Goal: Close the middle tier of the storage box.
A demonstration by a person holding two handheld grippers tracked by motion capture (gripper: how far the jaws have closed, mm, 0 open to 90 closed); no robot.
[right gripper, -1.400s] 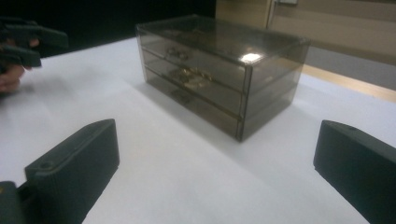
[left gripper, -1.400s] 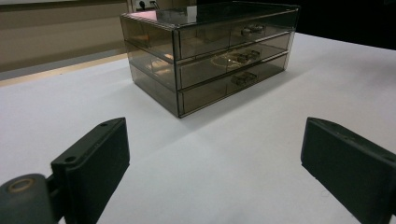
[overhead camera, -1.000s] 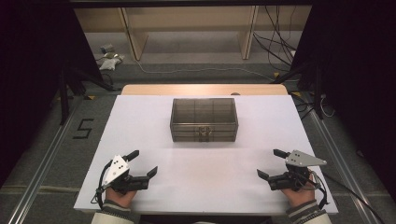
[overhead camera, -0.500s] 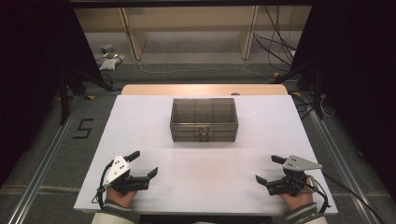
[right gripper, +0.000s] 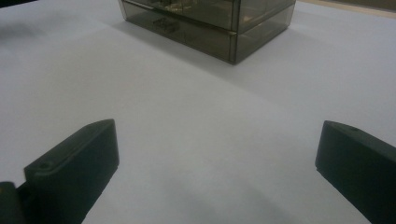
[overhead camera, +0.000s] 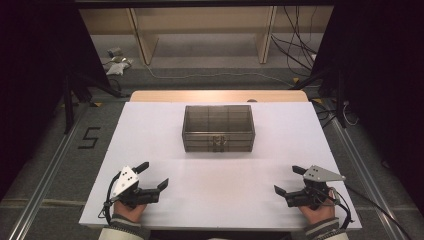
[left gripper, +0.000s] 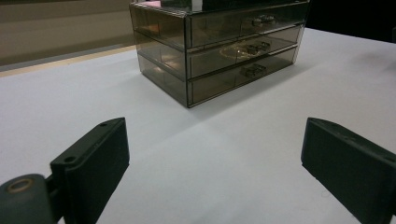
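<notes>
White tabletop spreads under everything, with a wooden strip along its far edge. A smoky clear plastic drawer box stands on its far middle, drawer fronts and small handles facing the person, all drawers shut. The left gripper sits at the near left, jaws spread wide and empty. The right gripper sits at the near right, jaws likewise apart, well short of the box.

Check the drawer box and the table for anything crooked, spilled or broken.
Nothing stands out. The drawer box sits square on the white table, drawers shut. Both the left gripper and the right gripper are open, well short of it.
</notes>
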